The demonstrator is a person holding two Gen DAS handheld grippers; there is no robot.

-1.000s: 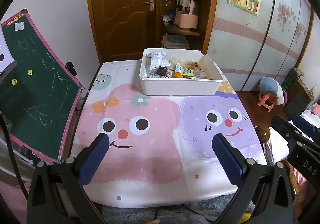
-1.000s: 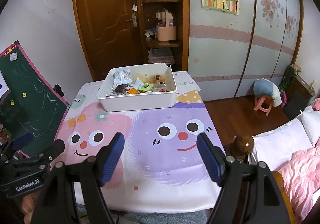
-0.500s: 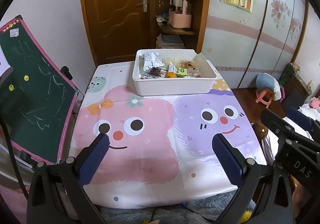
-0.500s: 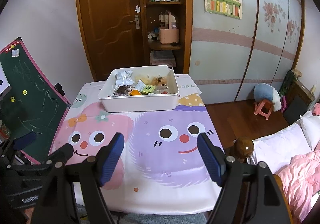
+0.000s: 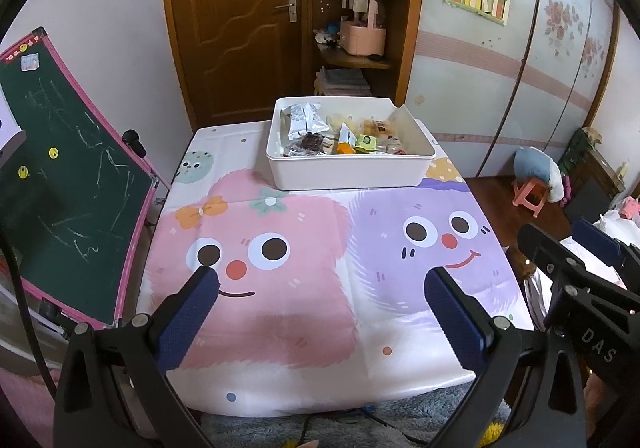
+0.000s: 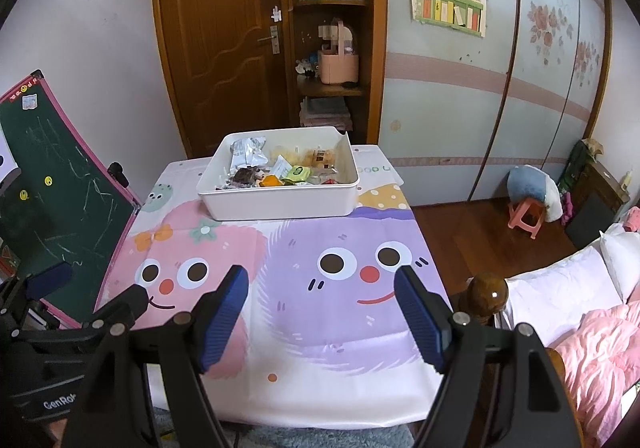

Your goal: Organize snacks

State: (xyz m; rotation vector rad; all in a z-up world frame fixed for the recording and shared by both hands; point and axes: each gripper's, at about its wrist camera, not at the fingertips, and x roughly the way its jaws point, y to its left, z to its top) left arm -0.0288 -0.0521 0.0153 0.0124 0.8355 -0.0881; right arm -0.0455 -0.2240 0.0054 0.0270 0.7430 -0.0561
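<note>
Sorting looks finished: the snacks [image 5: 340,136] lie in the white bin [image 5: 348,172], well ahead of both jaws (wide, empty); the worktop [image 6: 280,348] apparently holds nothing loose.

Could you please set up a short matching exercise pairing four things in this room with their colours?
Things:
1. snack bin
2. chalkboard
3. small stool
4. door

Colours:
A. brown
B. white
C. green with a pink frame
D. pink

Pairs: 1-B, 2-C, 3-D, 4-A
</note>
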